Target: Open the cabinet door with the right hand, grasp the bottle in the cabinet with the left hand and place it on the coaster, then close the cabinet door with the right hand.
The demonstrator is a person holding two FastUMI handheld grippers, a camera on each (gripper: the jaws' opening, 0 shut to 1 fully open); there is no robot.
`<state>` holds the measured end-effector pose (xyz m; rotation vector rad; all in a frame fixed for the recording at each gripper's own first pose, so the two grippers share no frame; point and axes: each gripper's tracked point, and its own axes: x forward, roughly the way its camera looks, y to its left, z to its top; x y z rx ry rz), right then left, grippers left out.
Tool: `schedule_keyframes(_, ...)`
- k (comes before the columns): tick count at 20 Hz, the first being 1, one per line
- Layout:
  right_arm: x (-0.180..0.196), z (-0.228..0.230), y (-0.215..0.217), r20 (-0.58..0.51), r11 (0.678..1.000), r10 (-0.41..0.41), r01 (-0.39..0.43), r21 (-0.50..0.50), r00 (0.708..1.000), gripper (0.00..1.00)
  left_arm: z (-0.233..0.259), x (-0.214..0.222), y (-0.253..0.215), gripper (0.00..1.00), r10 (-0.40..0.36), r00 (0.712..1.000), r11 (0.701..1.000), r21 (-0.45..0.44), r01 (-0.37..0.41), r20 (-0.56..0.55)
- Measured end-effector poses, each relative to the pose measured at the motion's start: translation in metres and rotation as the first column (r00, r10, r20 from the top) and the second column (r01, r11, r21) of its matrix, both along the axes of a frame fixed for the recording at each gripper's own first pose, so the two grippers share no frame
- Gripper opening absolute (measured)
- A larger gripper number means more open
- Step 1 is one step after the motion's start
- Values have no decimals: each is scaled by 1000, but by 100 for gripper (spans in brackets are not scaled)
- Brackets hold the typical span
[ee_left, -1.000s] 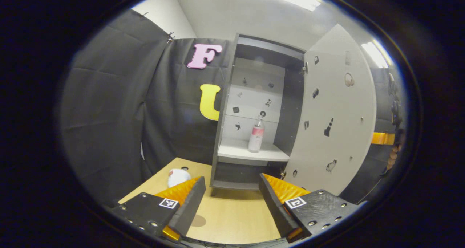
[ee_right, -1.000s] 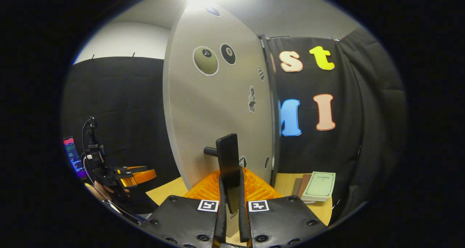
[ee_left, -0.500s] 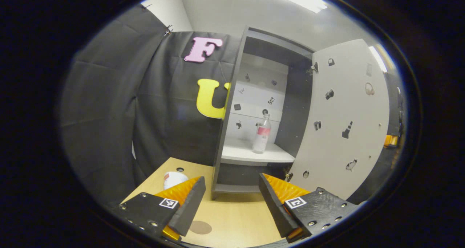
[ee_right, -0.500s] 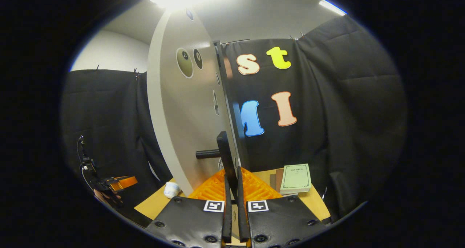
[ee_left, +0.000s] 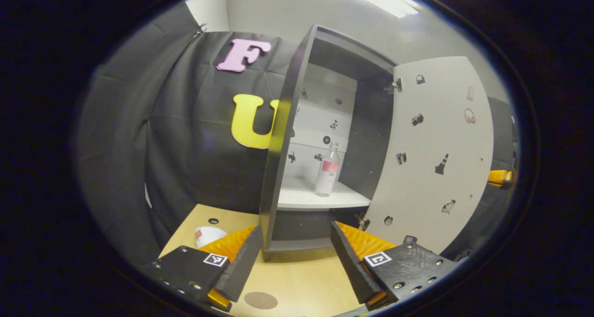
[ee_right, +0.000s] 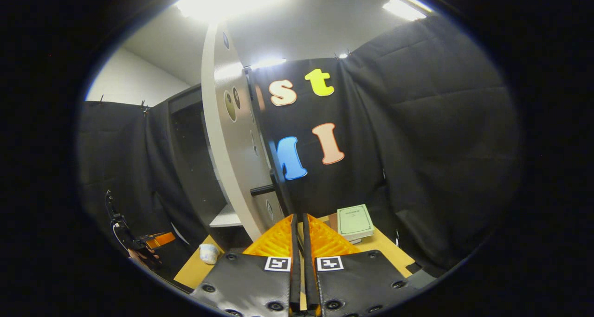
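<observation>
The grey cabinet stands open, and a clear bottle with a pink label is upright on its white shelf. Its pale door is swung wide to the right. My left gripper is open and empty, low over the table in front of the cabinet, well short of the bottle. A brown round coaster lies on the table just below it. In the right gripper view the door shows almost edge-on, and my right gripper is shut on its dark handle.
A white crumpled object lies on the wooden table left of the cabinet. Books are stacked on the table right of the door. The left gripper, in a hand, shows at the far lower left of the right gripper view.
The door has swung wider open with my right gripper on its handle. My left gripper has come closer to the cabinet's left wall, and the coaster now shows more fully.
</observation>
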<state>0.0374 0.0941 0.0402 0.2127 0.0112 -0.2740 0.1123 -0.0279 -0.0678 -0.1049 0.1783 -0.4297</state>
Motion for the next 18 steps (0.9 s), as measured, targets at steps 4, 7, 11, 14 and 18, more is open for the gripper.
schedule_keyframes(4, -11, 8, -13, 14, 995, -103, 103, 19, 995, 6, 25, 18, 7, 89, -20, 994, 999, 28, 17, 104)
schedule_keyframes(7, -1, 12, -33, -4, 989, -147, 147, 2, 989, 6, 42, 25, -8, 89, -46, 989, 999, 17, 44, 142)
schedule_keyframes(11, 36, 12, -66, -20, 988, -149, 149, -28, 989, 6, 65, 50, -42, 90, -54, 982, 999, 5, 54, 181)
schedule_keyframes(14, 64, 14, -97, -25, 990, -141, 140, -32, 990, 11, 80, 76, -77, 92, -57, 978, 998, 7, 57, 202)
schedule_keyframes(18, 102, 4, -129, -42, 995, -96, 98, 33, 994, 20, 84, 115, -123, 90, -67, 980, 998, -7, 69, 185)
